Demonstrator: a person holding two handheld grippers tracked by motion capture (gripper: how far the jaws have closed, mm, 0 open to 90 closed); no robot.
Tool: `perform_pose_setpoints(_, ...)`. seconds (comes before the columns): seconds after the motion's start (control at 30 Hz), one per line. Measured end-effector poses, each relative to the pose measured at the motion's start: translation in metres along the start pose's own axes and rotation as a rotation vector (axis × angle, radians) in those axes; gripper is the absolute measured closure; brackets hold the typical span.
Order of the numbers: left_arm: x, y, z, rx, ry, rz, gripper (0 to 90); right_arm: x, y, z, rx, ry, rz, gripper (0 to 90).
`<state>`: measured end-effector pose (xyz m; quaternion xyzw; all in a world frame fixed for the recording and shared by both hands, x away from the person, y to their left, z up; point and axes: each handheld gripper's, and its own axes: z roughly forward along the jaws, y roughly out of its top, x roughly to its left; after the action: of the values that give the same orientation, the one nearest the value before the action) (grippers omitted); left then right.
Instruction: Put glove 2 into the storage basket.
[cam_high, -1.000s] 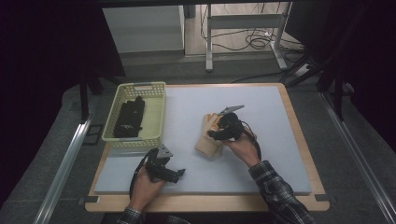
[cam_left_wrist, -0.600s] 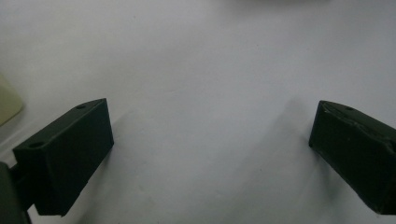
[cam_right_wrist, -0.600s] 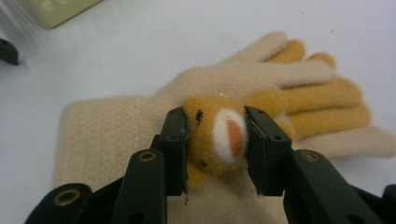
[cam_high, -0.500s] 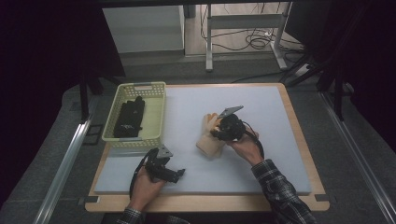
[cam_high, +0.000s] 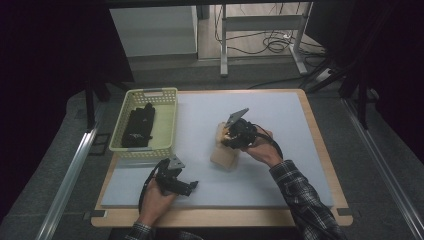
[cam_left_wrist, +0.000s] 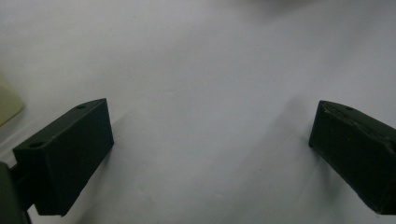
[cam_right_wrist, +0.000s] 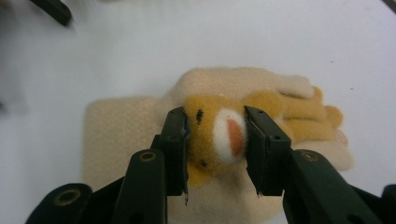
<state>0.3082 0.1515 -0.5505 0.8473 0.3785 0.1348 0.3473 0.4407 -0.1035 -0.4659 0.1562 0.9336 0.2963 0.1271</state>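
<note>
right gripper (cam_right_wrist: 215, 144): my jaws clamped on the head of a small yellow plush animal with a white-and-orange muzzle (cam_right_wrist: 224, 135), one pad on each side of the face. Jaws have just been closing, plush head between them.
plush position: lies on a beige fleecy cloth (cam_right_wrist: 126, 135), roughly mid-mat, well right of the basket. High view shows the same spot: my right gripper (cam_high: 235, 135) over the cloth (cam_high: 224, 156).
cloth: flat on the pale grey mat (cam_high: 280, 120), plush body stretched across its far part, away from my jaws.
left gripper (cam_high: 189, 187): jaws spread wide, nothing between the pads. Left gripper view shows bare mat (cam_left_wrist: 205, 93) between them. Parked at the near edge of the mat, below and slightly right of the basket.
container: pale yellow slotted plastic basket (cam_high: 169, 120), on the left part of the table, touching the mat's left side.
container contents: one black object (cam_high: 138, 127), long, lying lengthwise in the basket's left half. Can't tell what it is. Right half shows bare basket floor.
table: wooden rim (cam_high: 320, 150) framing the mat.
</note>
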Motion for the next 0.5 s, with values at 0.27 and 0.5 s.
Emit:
perform_pose_setpoints(0.27, 0.000, 0.000, 0.000, 0.000, 0.000, 0.000, 0.0, -0.007, -0.010, 0.012, -0.022, 0.010, 0.090, 43.1)
perform_pose_setpoints(0.5, 0.000, 0.000, 0.000, -0.002, 0.000, -0.003, 0.0, 0.002, -0.014, -0.014, -0.097, 0.025, 0.196, 51.9)
